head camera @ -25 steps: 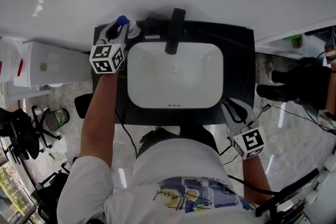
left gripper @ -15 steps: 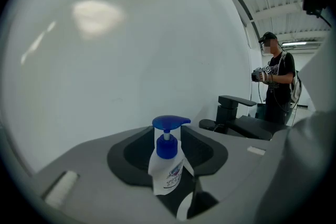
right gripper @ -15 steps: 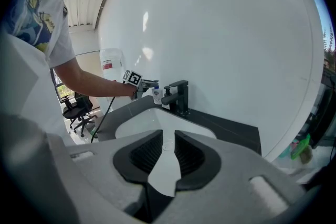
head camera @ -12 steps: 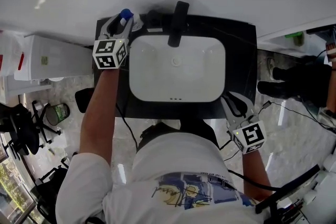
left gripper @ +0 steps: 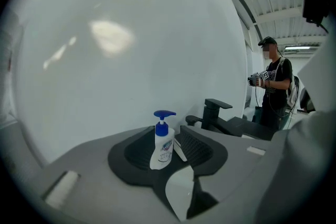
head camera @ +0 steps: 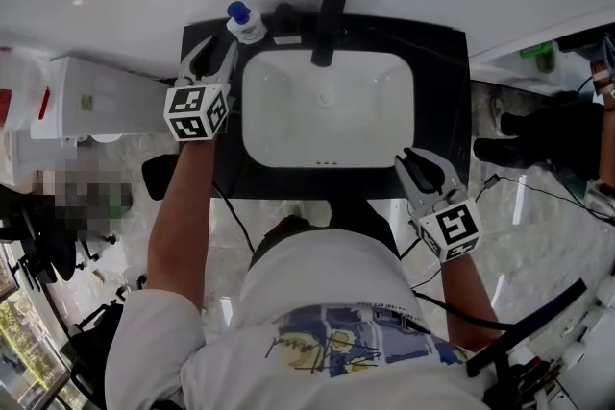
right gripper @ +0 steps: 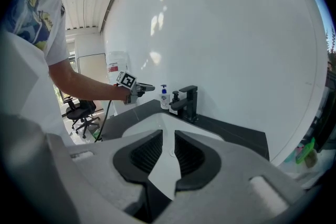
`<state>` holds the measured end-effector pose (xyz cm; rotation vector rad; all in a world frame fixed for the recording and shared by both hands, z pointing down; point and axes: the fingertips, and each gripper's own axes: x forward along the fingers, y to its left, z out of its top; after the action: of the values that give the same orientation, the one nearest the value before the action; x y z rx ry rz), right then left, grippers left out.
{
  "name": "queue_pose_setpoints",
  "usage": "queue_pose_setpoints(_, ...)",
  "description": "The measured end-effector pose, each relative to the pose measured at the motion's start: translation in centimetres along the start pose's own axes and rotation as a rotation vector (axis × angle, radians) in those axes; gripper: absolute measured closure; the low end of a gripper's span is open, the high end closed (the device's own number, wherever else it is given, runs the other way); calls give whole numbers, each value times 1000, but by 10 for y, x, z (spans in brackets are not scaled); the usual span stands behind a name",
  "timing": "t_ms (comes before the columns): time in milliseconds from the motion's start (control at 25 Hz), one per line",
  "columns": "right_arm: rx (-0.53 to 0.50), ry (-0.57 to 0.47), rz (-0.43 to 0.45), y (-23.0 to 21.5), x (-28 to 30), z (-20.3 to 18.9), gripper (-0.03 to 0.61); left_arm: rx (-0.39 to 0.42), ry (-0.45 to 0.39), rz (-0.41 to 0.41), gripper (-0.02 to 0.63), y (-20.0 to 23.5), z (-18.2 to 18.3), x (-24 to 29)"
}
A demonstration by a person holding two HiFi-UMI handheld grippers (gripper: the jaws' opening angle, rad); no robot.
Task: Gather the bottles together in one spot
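A white pump bottle with a blue top (head camera: 243, 22) stands upright on the back left corner of the black counter (head camera: 444, 110). My left gripper (head camera: 217, 53) sits just short of it and points at it. Its jaws have just been opening and now stand open. In the left gripper view the bottle (left gripper: 162, 141) stands free ahead of the gap, with neither pad touching it. A small dark pump container (right gripper: 175, 97) stands beside the faucet. My right gripper (head camera: 423, 171) hovers over the counter's front right edge, its jaws a little apart and empty (right gripper: 168, 150).
A white basin (head camera: 327, 115) fills the middle of the counter, with a black faucet (head camera: 330, 14) behind it against the white wall. A white cabinet (head camera: 96, 101) stands left of the counter. An office chair (right gripper: 81, 111) and another person (left gripper: 273, 86) are farther off.
The left gripper has let go of the blue-topped bottle and drawn back from it, jaws wider. The bottle stays at the back left corner. The right gripper has shifted slightly toward the counter.
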<state>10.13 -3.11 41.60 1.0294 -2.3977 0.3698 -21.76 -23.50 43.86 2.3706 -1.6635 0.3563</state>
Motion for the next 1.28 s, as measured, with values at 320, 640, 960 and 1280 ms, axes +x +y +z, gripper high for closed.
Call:
queue_pose_setpoints(320, -34, -41, 20, 32, 5, 8, 508, 2, 31, -56, 483, -22, -15, -68)
queue_pose_setpoints(640, -47, -47, 26, 62, -1, 13, 511, -21, 48, -165, 565, -57, -20, -127)
queue_pose_setpoints(960, -52, -57, 5, 86, -10, 14, 520, -64, 74, -317, 612, -101, -35, -173)
queue_pose_setpoints(1280, -70, -59, -3, 117, -14, 18, 537, 23, 173, -432, 612, -140, -49, -222)
